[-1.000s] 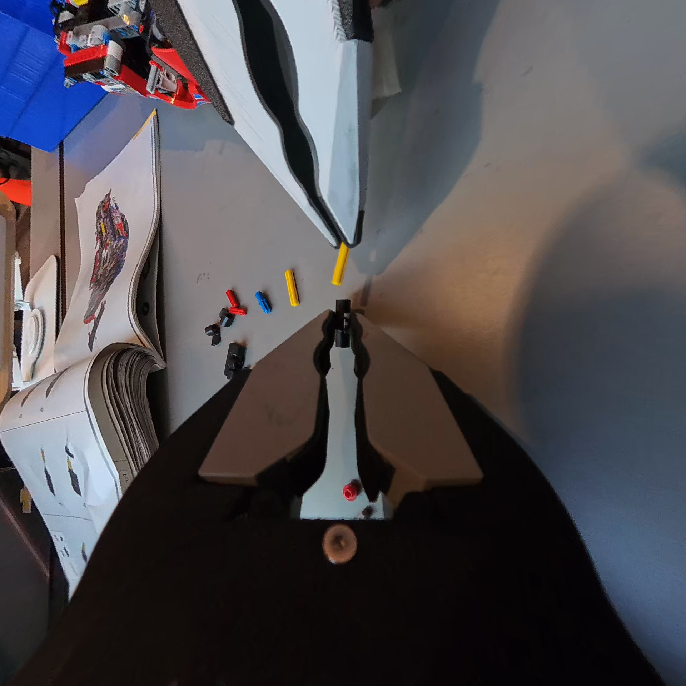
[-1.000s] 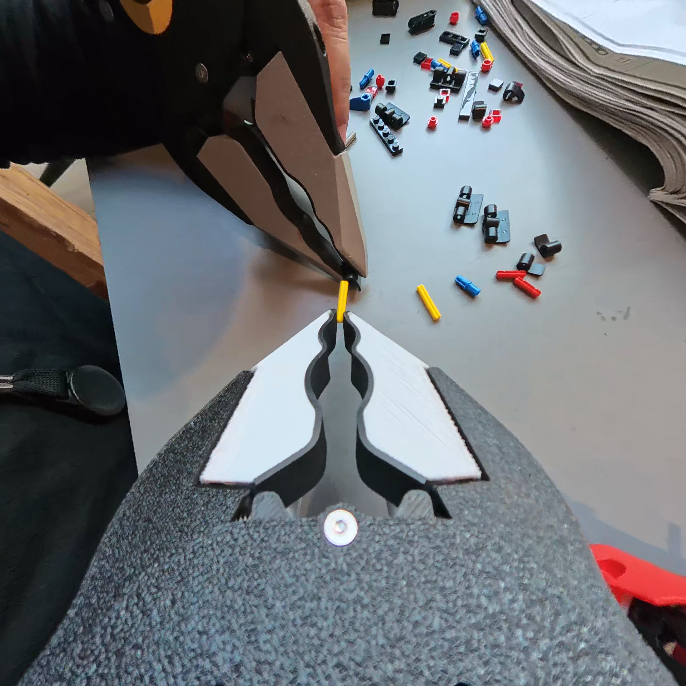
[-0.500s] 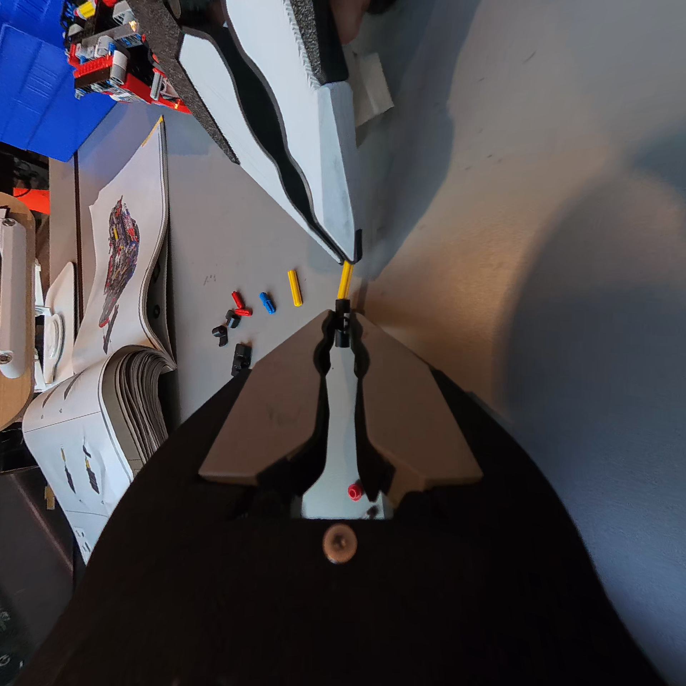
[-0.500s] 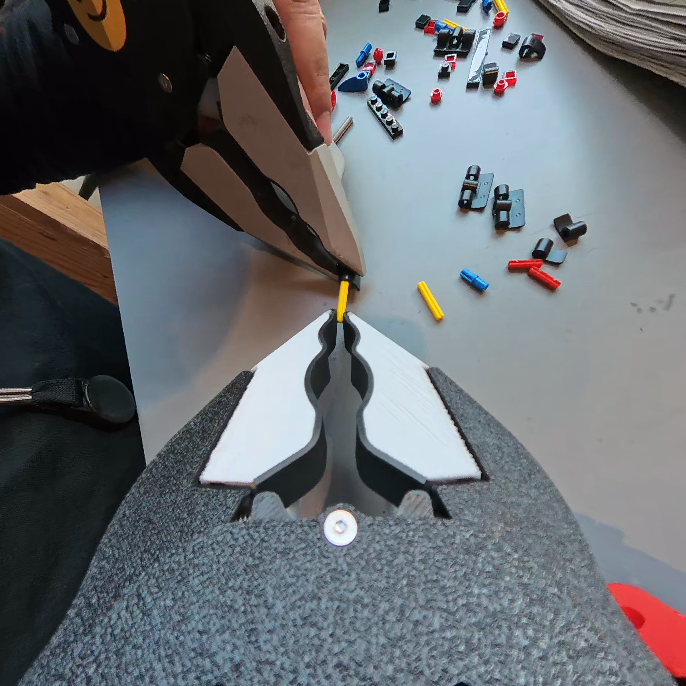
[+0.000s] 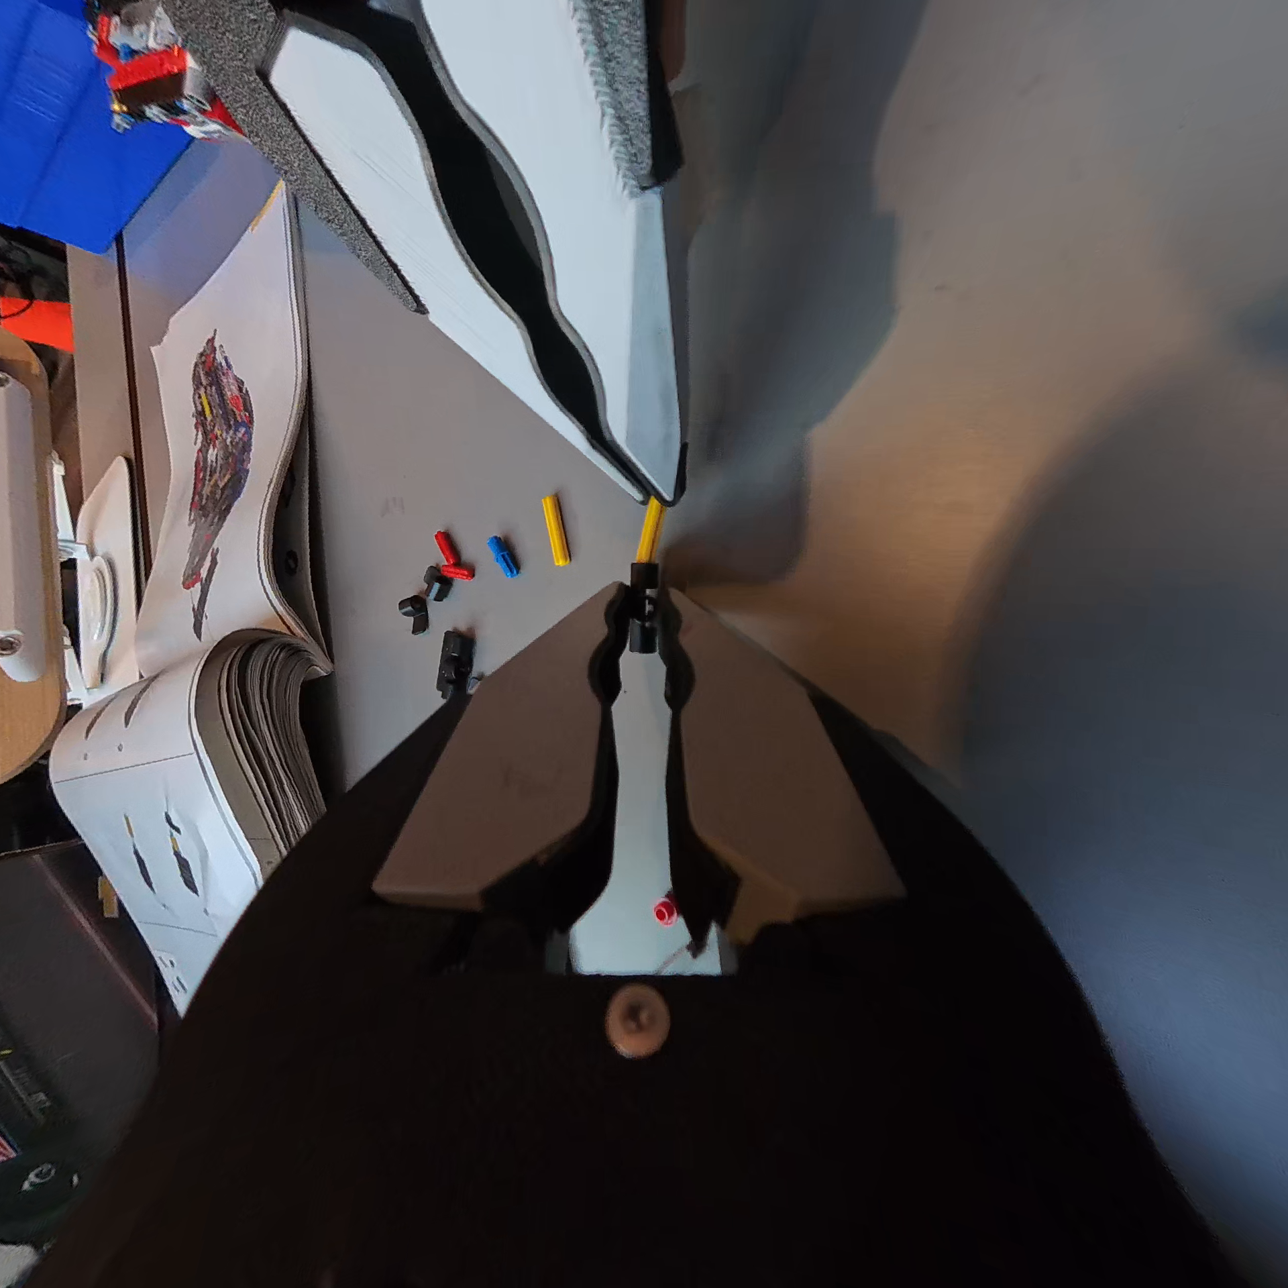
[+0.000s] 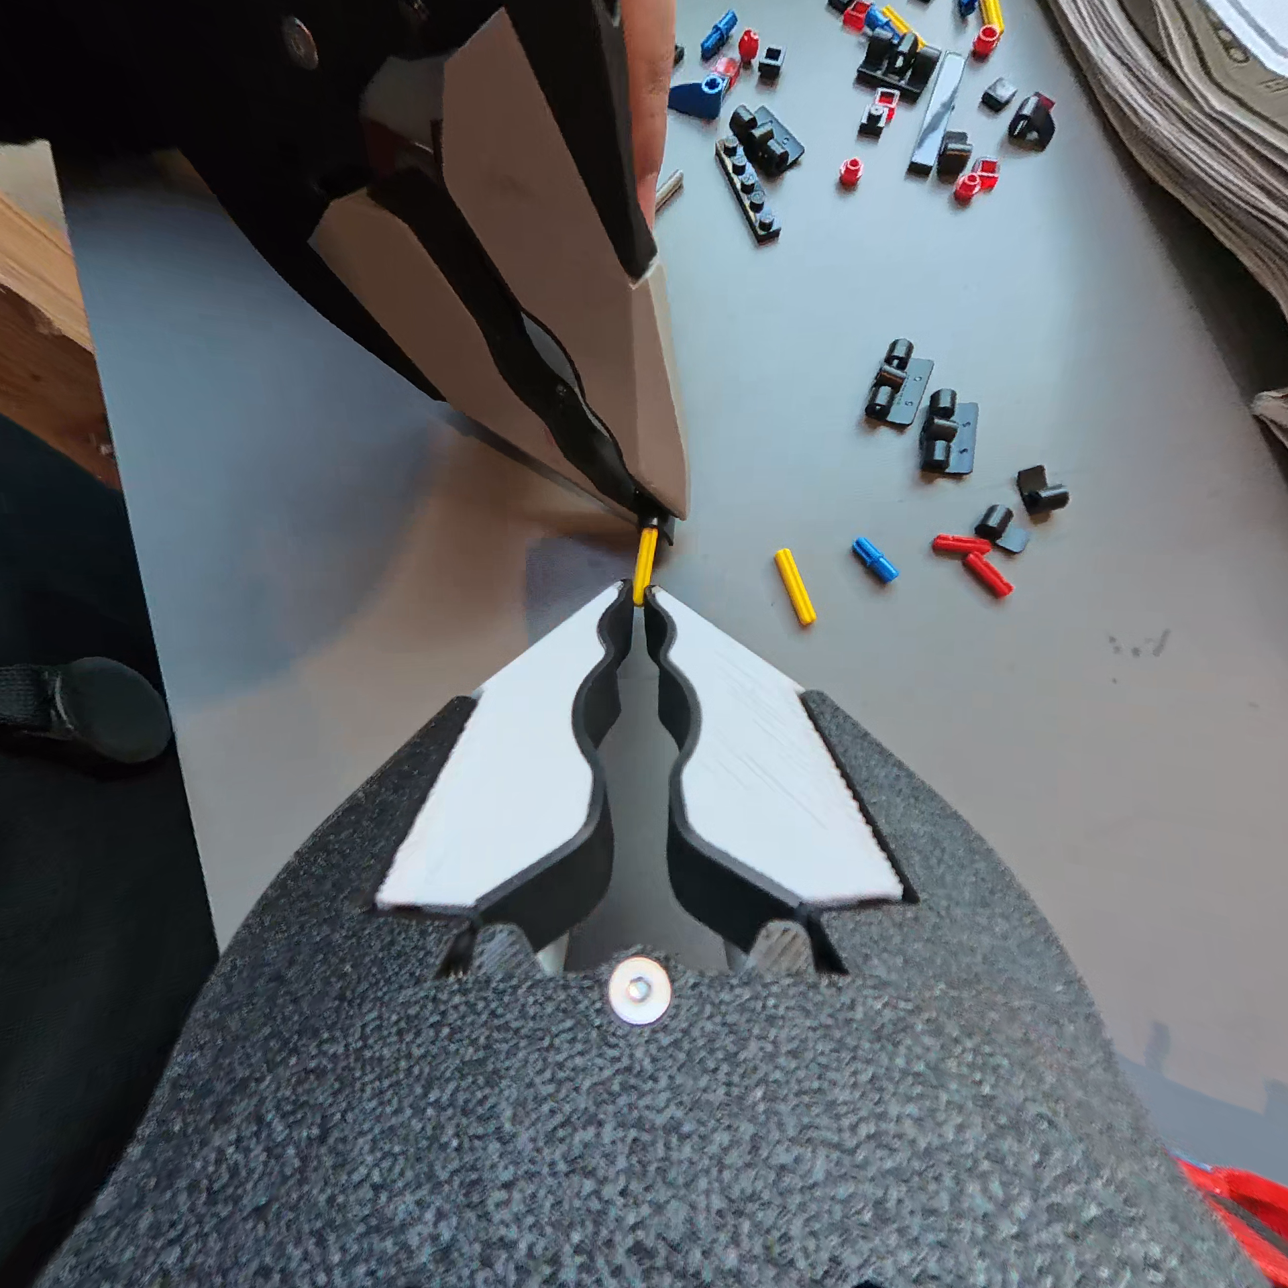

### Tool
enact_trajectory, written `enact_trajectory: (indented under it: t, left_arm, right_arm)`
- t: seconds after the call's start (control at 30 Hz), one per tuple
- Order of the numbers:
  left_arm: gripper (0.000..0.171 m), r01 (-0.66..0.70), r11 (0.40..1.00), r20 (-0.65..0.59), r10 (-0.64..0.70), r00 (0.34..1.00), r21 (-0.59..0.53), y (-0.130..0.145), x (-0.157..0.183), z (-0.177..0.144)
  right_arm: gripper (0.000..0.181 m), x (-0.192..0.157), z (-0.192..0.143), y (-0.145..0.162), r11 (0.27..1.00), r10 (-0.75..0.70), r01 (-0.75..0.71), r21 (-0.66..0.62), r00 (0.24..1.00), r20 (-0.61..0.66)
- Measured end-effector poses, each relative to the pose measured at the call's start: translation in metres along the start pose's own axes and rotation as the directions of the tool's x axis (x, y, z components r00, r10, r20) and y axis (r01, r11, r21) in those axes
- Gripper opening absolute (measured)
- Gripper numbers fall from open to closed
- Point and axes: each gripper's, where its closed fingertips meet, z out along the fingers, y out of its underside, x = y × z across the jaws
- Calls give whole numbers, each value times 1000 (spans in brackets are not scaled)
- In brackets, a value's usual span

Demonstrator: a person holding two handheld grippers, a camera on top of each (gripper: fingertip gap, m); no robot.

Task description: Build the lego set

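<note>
While both tools meet tip to tip above the grey table (image 6: pixel 1045 801), the right gripper (image 6: pixel 640 592) pinches one end of a yellow axle (image 6: pixel 645 561) and the left gripper (image 5: pixel 642 601) clamps a small black connector (image 5: pixel 642 613). The axle's far end sits in the connector. This looks like the joining step; next likely calls for a straight push along the axle. A spare yellow axle (image 6: pixel 794 585) lies at three o'clock.

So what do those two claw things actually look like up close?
The right claw has white wedge-shaped fingers with wavy black inner edges, on a speckled grey body with one silver screw. The left claw has the same shape, on a smooth black body.
</note>
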Motion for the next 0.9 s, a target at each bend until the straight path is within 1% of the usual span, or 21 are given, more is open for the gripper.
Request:
enact_trajectory:
  t: [0.07, 0.13, 0.2, 0.27, 0.37, 0.6, 0.73, 0.8, 0.9]
  left_arm:
    - [5, 1, 1000, -1, -1, 1000, -23, 2, 0, -1]
    - [5, -25, 999, 7, 26, 1000, -42, 2, 0, -1]
    - [5, -70, 995, 23, 72, 997, -68, 1, 1, -2]
    - [5, -69, 994, 23, 71, 997, -80, 2, 1, -2]
    - [5, -38, 998, 9, 38, 999, -59, 2, 2, -2]
    - [5, 56, 998, -43, -57, 997, -29, 3, 2, -3]
    - [5, 81, 997, -80, -80, 994, 12, 1, 5, -4]
    - [5, 84, 996, -83, -82, 993, 13, 2, 5, -4]
    - [5, 79, 997, -84, -78, 993, 12, 1, 5, -4]
  right_arm:
    - [3, 0, 0, -3, 1000, -12, 12, 12, 1000, -9]
    - [3, -2, -3, -6, 1000, -18, 18, 19, 1000, -2]
    - [3, -3, -4, -7, 999, -48, 48, -6, 999, -3]
    - [3, -2, -2, -4, 997, -65, 65, -32, 998, -1]
    - [2, -1, -1, -5, 998, -59, 59, -16, 998, 1]
    - [2, 0, 2, -5, 994, -103, 104, 41, 994, -25]
    - [2, 0, 7, 0, 989, -135, 136, 56, 990, -31]
    - [2, 1, 7, -1, 985, -151, 154, 74, 987, -46]
    - [2, -1, 6, -2, 983, -161, 163, 88, 986, -35]
